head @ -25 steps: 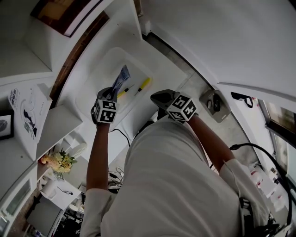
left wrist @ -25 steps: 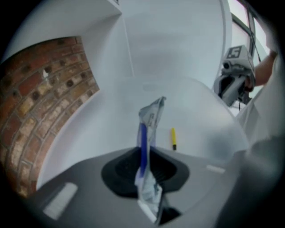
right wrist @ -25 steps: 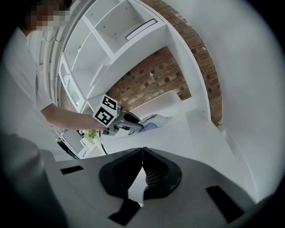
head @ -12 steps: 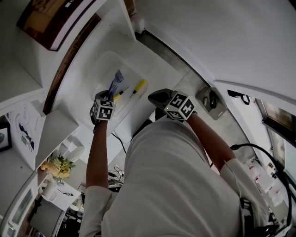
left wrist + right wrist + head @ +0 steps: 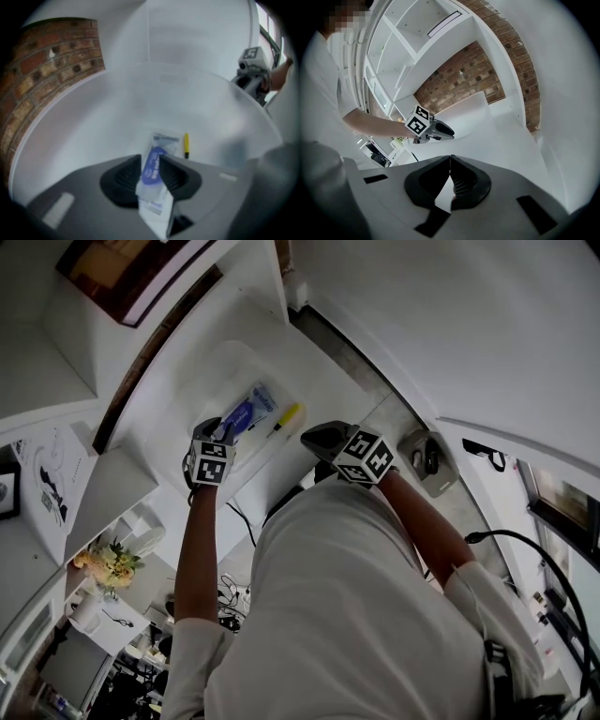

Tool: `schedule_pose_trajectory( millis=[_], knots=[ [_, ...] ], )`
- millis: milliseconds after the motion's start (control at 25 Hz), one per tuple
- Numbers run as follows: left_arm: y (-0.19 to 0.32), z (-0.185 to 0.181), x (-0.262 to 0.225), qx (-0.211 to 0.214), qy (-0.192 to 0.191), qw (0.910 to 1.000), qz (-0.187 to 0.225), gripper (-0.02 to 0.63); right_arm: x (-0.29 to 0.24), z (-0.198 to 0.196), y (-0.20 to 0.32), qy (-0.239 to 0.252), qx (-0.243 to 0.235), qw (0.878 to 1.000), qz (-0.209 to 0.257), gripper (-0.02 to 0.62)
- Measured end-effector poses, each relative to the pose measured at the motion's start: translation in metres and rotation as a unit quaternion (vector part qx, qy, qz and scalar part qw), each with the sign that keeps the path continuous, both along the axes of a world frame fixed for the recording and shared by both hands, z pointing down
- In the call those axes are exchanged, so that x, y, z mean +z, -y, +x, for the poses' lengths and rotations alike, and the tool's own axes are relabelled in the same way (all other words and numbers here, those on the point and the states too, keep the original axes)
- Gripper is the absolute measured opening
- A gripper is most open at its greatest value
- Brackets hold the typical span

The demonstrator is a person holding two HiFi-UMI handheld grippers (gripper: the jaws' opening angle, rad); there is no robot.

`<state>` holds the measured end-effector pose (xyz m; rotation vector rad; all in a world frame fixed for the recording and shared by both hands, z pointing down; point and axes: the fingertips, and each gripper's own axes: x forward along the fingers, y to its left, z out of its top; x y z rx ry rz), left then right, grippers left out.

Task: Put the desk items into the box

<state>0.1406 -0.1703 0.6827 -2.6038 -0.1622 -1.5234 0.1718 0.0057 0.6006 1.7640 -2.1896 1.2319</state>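
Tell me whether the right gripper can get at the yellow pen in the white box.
Probably yes: the yellow pen lies uncovered in the white box, on the side nearest the shut, empty right gripper; the blue-and-white packet lies beyond it.

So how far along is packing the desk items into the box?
Done: yellow marker lies in the box. In hand: left gripper's jaws have just been opening around the packet, inside the box. Left, probably: a grey item outside the box; right gripper is shut, empty.
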Motion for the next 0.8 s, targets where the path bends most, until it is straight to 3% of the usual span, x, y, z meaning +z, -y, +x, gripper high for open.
schedule_pose_trajectory(
  millis=[480,800],
  knots=[
    [-0.01,-0.002,-0.09,-0.042,-0.099,0.994,0.024,0.094,-0.005,-0.01,0.007,0.002,-0.067,0.998,0.016,0.002],
    [-0.02,-0.03,-0.143,-0.091,-0.156,0.9829,0.037,0.032,-0.01,-0.022,0.015,-0.002,-0.109,0.994,0.026,0.002]
  ],
)
